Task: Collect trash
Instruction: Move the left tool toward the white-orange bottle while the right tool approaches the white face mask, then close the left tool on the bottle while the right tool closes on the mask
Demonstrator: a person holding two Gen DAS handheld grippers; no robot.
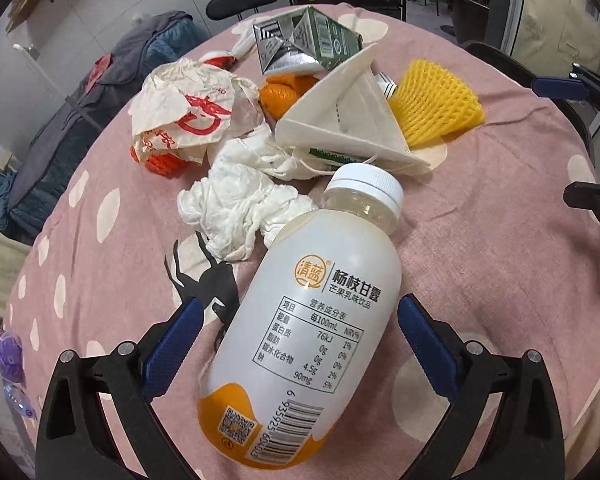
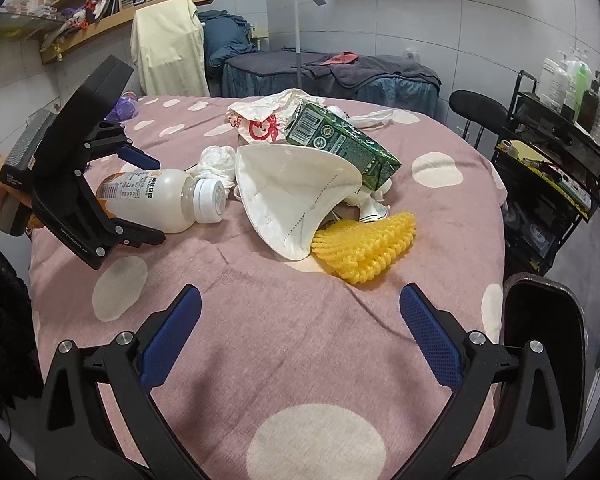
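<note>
- left gripper [image 1: 300, 320] has its blue fingers [image 1: 176, 344] spread wide on either side of a drink bottle [image 1: 300, 344], not touching it as far as I can see. Bottle lies on its side on the tabletop [image 1: 480, 280], white cap pointing away at the pile
- bottle label reads 清蓝 and 杨枝甘露, with a nutrition table (76kJ, 90mg) and a barcode starting 6 935925; orange band at the bottom end
- crumpled paper wrapper [image 1: 184, 116] with red print at far left of the pile, writing too creased to read
- wadded white tissue [image 1: 240, 208] just beside the bottle's cap
- orange peels [image 1: 284, 96] tucked under a crushed green carton [image 1: 312, 40]
- white face mask [image 1: 356, 124] leaning over the middle of the heap
- yellow foam fruit net [image 1: 436, 108] touching the mask's right edge
- right gripper [image 2: 300, 332] hovers over bare pink polka-dot cloth, fingers [image 2: 428, 332] splayed apart, holding nothing, well short of the net
</note>
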